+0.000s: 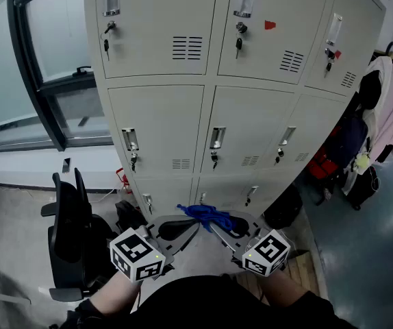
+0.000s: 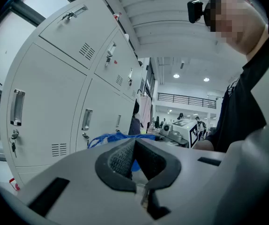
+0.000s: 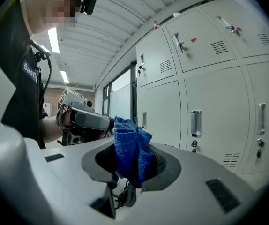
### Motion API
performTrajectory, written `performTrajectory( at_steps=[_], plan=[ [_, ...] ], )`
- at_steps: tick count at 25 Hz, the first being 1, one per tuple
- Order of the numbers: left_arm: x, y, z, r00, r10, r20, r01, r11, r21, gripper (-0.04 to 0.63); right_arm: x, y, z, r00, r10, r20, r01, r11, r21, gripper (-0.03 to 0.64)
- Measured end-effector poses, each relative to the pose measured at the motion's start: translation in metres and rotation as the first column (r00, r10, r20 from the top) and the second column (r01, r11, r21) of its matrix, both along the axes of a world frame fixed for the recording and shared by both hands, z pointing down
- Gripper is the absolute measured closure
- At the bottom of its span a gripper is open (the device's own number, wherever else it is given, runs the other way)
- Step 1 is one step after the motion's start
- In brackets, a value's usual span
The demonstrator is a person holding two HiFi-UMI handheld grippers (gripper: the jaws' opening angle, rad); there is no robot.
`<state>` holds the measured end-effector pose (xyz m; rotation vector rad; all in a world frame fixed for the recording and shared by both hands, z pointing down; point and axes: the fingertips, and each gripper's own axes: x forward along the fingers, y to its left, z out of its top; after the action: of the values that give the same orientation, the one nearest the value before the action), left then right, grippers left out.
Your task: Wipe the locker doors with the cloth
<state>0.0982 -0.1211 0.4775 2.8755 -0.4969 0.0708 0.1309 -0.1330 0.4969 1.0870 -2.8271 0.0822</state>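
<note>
My right gripper [image 3: 133,159] pinches the bunched, nubbly blue cloth [image 3: 130,139]. My left gripper [image 2: 134,146] is closed on its other end, facing the locker doors [image 1: 162,125].

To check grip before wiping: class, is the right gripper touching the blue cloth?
Touching. The right gripper view shows the right gripper shut on the blue cloth.
</note>
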Motion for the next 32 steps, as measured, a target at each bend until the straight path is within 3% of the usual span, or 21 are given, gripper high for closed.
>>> performTrajectory(
  at_steps=[17, 25, 32],
  plan=[
    [-0.003, -0.002, 0.000, 1.000, 0.000, -0.011, 0.000, 1.000, 0.005, 0.588, 0.004, -0.008, -0.011, 0.999, 0.018, -0.032, -0.016, 0.998, 0.055, 0.514],
    [0.012, -0.025, -0.039, 1.000, 0.000, -0.031, 0.002, 0.996, 0.088, 0.588, 0.021, -0.034, -0.074, 0.976, 0.063, -0.207, 0.000, 0.957, 0.290, 0.515],
    [0.045, -0.052, -0.101, 0.999, 0.014, -0.042, -0.006, 0.983, 0.184, 0.588, 0.037, -0.062, -0.144, 0.973, 0.038, -0.229, 0.074, 0.884, 0.462, 0.514]
  ],
)
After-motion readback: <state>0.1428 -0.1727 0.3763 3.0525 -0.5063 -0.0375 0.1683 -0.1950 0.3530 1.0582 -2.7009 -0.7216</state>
